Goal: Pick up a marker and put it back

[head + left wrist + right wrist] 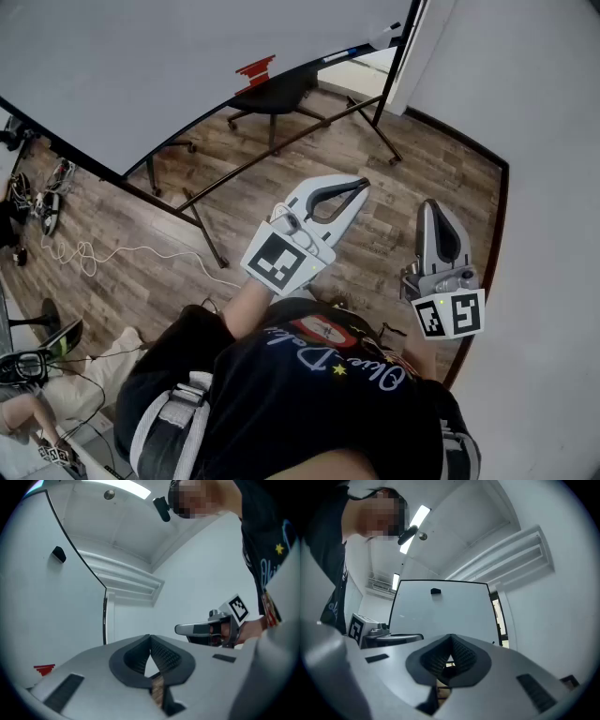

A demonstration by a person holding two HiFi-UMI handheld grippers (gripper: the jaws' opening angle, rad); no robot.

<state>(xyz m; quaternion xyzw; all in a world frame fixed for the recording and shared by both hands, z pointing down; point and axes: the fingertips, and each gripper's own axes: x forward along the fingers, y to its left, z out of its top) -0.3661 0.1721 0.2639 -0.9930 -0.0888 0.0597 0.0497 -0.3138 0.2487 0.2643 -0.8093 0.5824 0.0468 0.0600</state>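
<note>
My left gripper [364,183] is held out over the wooden floor, its jaws shut tip to tip with nothing between them [150,637]. My right gripper [429,203] is held beside it, also shut and empty [451,637]. Ahead at the upper left stands a large whiteboard [141,66]. A blue marker [339,56] lies on the board's tray near its right end, well beyond both grippers. A small red thing [255,67] sits at the board's lower edge. Neither gripper touches the board or a marker.
A black office chair [272,94] stands behind the whiteboard's black legged stand [202,220]. Cables [84,253] trail over the floor at the left. A white wall [544,141] runs along the right. A black object [436,591] is stuck high on the board.
</note>
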